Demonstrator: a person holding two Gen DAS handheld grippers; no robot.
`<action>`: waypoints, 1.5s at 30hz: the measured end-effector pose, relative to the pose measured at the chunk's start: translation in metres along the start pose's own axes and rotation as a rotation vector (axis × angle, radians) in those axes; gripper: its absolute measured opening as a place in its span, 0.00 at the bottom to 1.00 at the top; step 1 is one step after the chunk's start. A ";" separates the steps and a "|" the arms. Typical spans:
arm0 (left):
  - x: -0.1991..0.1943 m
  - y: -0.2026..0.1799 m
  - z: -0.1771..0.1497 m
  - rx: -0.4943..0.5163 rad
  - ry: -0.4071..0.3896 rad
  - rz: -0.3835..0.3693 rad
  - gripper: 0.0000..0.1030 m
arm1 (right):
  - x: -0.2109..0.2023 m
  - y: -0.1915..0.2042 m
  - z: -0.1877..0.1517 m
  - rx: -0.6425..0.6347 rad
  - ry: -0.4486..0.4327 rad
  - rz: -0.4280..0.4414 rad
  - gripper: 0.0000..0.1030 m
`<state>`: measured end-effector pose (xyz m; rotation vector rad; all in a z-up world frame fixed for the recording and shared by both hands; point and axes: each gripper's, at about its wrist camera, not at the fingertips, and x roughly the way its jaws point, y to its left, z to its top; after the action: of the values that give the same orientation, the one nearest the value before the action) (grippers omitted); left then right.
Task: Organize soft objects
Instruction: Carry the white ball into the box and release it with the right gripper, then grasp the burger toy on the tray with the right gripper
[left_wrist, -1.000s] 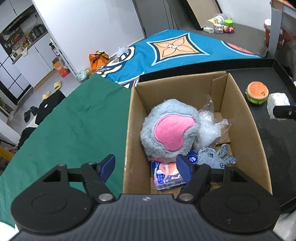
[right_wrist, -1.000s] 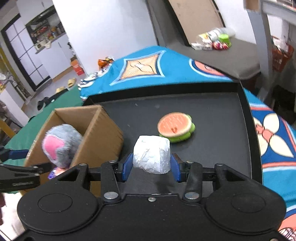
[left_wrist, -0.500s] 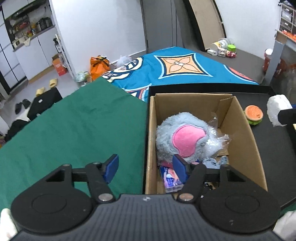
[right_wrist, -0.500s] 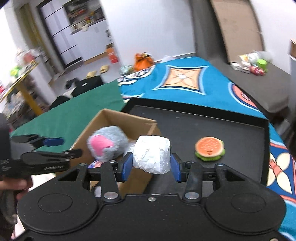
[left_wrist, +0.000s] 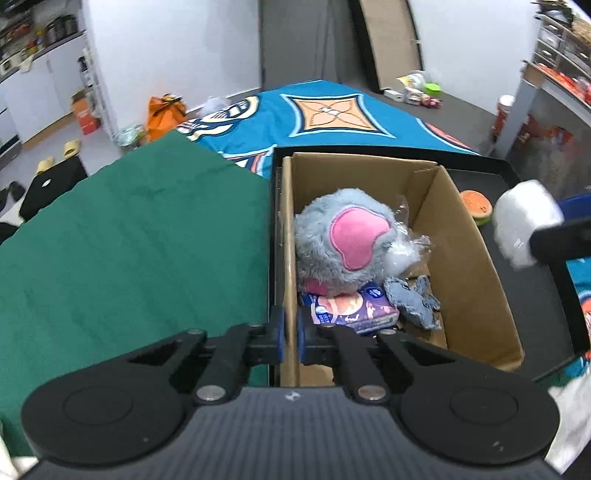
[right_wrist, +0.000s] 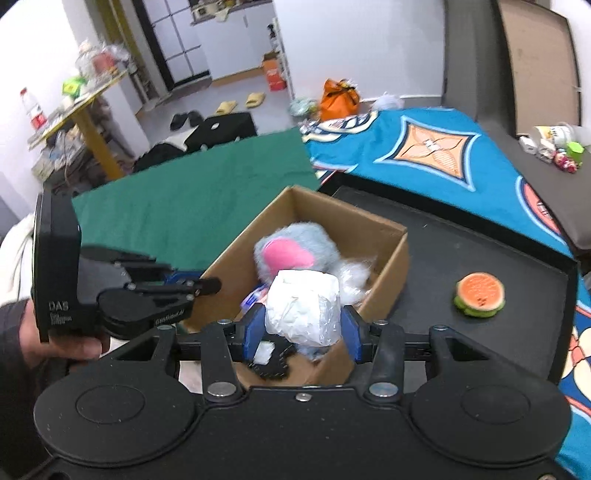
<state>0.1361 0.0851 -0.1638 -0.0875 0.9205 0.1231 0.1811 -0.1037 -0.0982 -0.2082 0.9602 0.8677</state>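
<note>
A cardboard box (left_wrist: 461, 258) sits at the left end of a shallow black tray (right_wrist: 480, 258), beside a green cloth (left_wrist: 129, 240) and a blue patterned cloth (right_wrist: 443, 147). The left gripper (left_wrist: 290, 336) has its blue-padded jaws closed narrowly on the box's near left wall, one pad outside and one inside. The right gripper (right_wrist: 301, 332) clamps a white, crinkly wrapped soft bundle (right_wrist: 303, 308) between its blue pads and holds it above the near end of the open box. Inside the box lie a fluffy grey plush toy (left_wrist: 343, 240) with a pink patch, a clear plastic bag (left_wrist: 406, 247) just beside it, a small purple tissue pack (left_wrist: 354, 308) under the plush, and a grey-blue fabric piece (left_wrist: 413, 299) touching the pack. A burger-shaped squishy toy (right_wrist: 479, 294) rests on the tray to the right of the box, apart from it.
</note>
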 end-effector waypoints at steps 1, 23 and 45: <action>0.000 0.003 -0.001 -0.007 0.001 -0.015 0.06 | 0.004 0.003 -0.002 -0.001 0.010 0.008 0.45; 0.007 -0.009 0.019 0.223 0.103 -0.013 0.18 | 0.004 -0.027 -0.026 0.064 -0.048 -0.165 0.70; 0.030 -0.051 0.035 0.369 0.123 0.156 0.61 | 0.076 -0.144 -0.041 0.177 -0.141 -0.234 0.83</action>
<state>0.1887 0.0415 -0.1651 0.3223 1.0595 0.0918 0.2805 -0.1768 -0.2120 -0.1032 0.8557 0.5712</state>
